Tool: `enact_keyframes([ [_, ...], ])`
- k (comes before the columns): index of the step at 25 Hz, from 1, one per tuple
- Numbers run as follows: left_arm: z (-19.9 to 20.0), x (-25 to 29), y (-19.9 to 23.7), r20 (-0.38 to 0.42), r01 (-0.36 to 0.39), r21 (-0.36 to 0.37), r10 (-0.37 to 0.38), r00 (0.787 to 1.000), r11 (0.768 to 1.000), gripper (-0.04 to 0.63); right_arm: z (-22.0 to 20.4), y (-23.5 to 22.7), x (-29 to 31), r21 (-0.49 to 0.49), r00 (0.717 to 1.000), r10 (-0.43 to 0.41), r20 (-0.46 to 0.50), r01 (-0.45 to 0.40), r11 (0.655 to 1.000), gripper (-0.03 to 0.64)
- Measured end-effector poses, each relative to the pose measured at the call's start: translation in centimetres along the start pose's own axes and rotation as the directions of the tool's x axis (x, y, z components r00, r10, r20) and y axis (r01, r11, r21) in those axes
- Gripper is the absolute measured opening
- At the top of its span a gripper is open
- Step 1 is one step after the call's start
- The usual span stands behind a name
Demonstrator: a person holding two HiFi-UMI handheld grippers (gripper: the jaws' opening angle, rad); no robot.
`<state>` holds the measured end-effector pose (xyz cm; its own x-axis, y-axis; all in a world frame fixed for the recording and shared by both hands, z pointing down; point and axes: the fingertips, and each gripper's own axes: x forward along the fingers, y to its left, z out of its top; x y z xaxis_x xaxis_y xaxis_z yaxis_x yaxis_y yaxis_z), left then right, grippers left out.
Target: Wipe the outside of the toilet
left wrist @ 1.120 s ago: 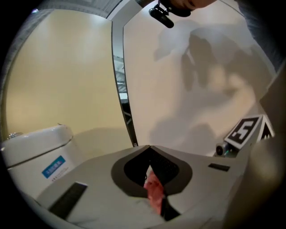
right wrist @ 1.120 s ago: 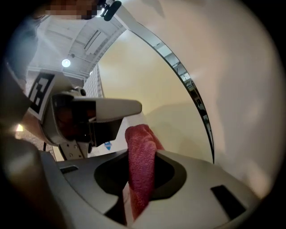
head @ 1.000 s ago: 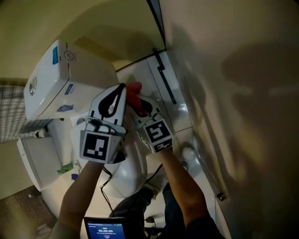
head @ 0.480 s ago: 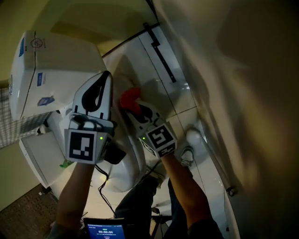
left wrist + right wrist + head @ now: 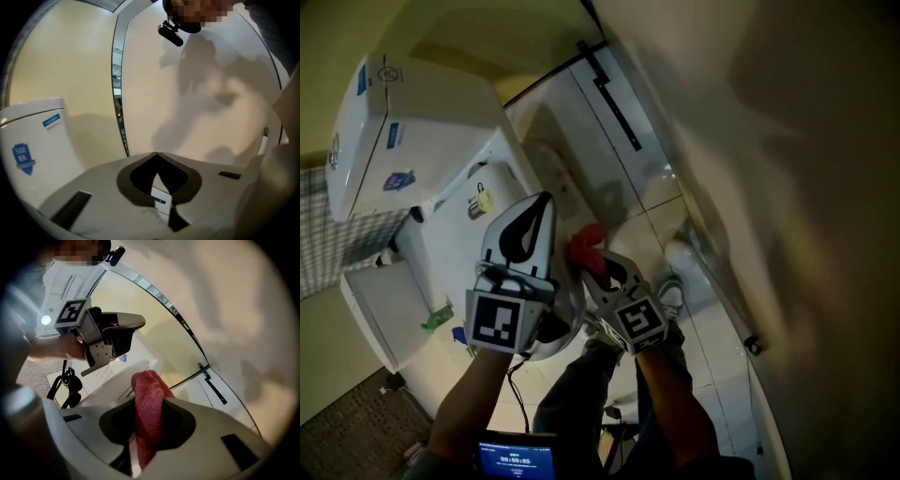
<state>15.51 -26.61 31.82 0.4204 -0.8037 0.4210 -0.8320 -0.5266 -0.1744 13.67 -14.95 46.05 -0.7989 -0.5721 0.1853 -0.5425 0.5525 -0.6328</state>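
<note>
Right tool [image 5: 600,266], frame centre: clamped on cloth [image 5: 585,243], probably to rub toilet [image 5: 422,122] side | left tool [image 5: 547,201]: closed, empty, seemingly kept clear

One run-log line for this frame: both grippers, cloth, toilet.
left gripper: shut, empty | right gripper: shut on red cloth | cloth held low beside toilet | cloth-toilet contact: cannot tell

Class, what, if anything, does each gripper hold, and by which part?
The right gripper is shut on a red cloth, pinched along its bunched length, one end poking out. The left gripper is shut on nothing.
</note>
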Motion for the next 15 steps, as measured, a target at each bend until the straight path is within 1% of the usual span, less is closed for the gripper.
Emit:
enact_keyframes([
  [3, 0.4, 0.8, 0.2, 0.012, 0.02, 0.008, -0.02, 1.0, 1.0, 0.014, 1.4, 0.2, 0.6, 0.016, 1.0, 0.015, -0.021, -0.014, 1.0, 0.083],
  [4, 0.7, 1.5, 0.4, 0.019, 0.035, 0.03, -0.035, 0.999, 0.999, 0.014, 1.9, 0.0, 1.2, 0.008, 1.0, 0.019, -0.008, -0.018, 1.0, 0.083],
  [5, 1.2, 2.3, 0.3, 0.028, 0.059, 0.07, -0.061, 0.998, 0.996, 0.014, 2.4, -0.3, 1.9, -0.005, 1.0, 0.024, 0.011, -0.024, 1.0, 0.083],
  [6, 1.6, 3.2, 0.2, 0.034, 0.093, 0.128, -0.098, 0.995, 0.987, 0.014, 3.0, -0.6, 2.6, -0.019, 0.999, 0.03, 0.027, -0.03, 0.999, 0.083],
  [7, 2.0, 4.2, 0.0, 0.031, 0.132, 0.197, -0.141, 0.99, 0.972, 0.014, 3.6, -1.0, 3.4, -0.033, 0.998, 0.038, 0.04, -0.037, 0.999, 0.083],
  [8, 2.4, 5.3, 0.0, 0.022, 0.167, 0.263, -0.179, 0.984, 0.95, 0.014, 4.1, -1.5, 4.4, -0.05, 0.998, 0.045, 0.054, -0.043, 0.998, 0.083],
  [9, 2.8, 6.5, 0.4, 0.013, 0.193, 0.313, -0.207, 0.978, 0.93, 0.014, 4.6, -2.2, 5.6, -0.066, 0.996, 0.052, 0.068, -0.047, 0.997, 0.083],
  [10, 3.2, 7.7, 1.0, 0.01, 0.205, 0.345, -0.221, 0.975, 0.916, 0.014, 5.1, -3.1, 7.1, -0.078, 0.995, 0.057, 0.078, -0.051, 0.996, 0.083],
  [13, 4.6, 11.3, 3.2, 0.045, 0.194, 0.392, -0.23, 0.972, 0.899, 0.014, 5.7, -5.9, 11.9, -0.083, 0.993, 0.067, 0.1, -0.058, 0.995, 0.083],
  [15, 4.8, 13.0, 3.6, 0.073, 0.198, 0.425, -0.251, 0.965, 0.883, 0.014, 5.0, -7.6, 15.1, -0.099, 0.99, 0.08, 0.117, -0.068, 0.993, 0.083],
])
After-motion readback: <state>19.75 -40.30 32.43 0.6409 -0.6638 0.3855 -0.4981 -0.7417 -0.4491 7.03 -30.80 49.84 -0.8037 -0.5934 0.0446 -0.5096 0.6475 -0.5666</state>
